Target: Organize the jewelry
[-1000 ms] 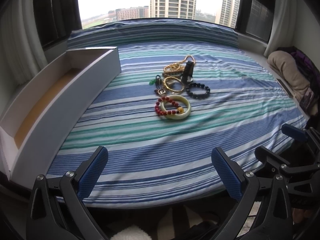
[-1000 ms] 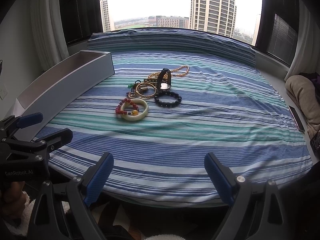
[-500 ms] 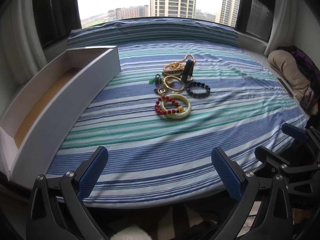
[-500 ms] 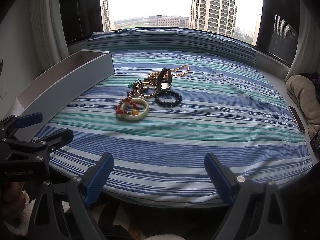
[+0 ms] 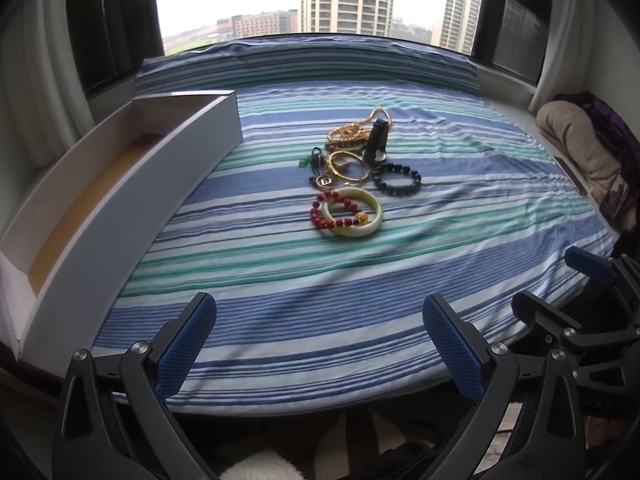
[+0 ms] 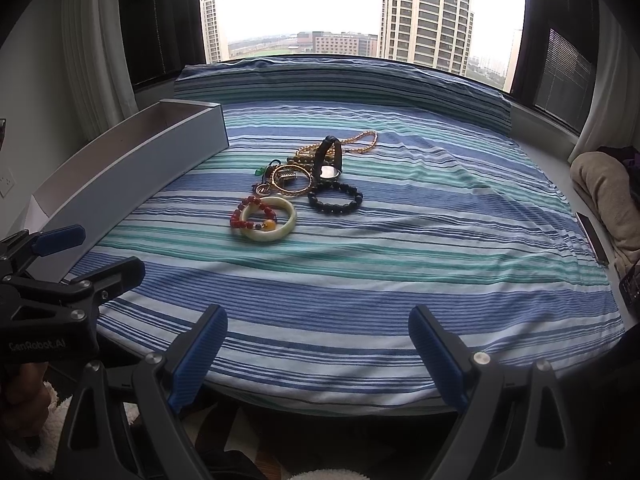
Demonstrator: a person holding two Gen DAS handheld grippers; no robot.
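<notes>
A pile of jewelry lies mid-bed on the striped sheet: a cream bangle [image 5: 362,226] [image 6: 280,230] with a red bead bracelet [image 5: 320,210] [image 6: 250,208] across it, a black bead bracelet [image 5: 396,180] [image 6: 335,199], a gold bangle [image 5: 347,165] [image 6: 291,178], a black watch [image 5: 377,140] [image 6: 330,160], gold chains [image 5: 352,130] [image 6: 360,140]. A long white open box [image 5: 120,184] [image 6: 132,168] lies at the left. My left gripper [image 5: 320,338] and right gripper [image 6: 318,350] are both open and empty, at the bed's near edge, well short of the pile.
The striped bed [image 5: 320,280] fills the view, with a window behind. A beige cushion and purple cloth [image 5: 580,156] lie at the right, and a phone-like slab [image 6: 592,236] lies on the ledge. Each gripper shows at the edge of the other's view.
</notes>
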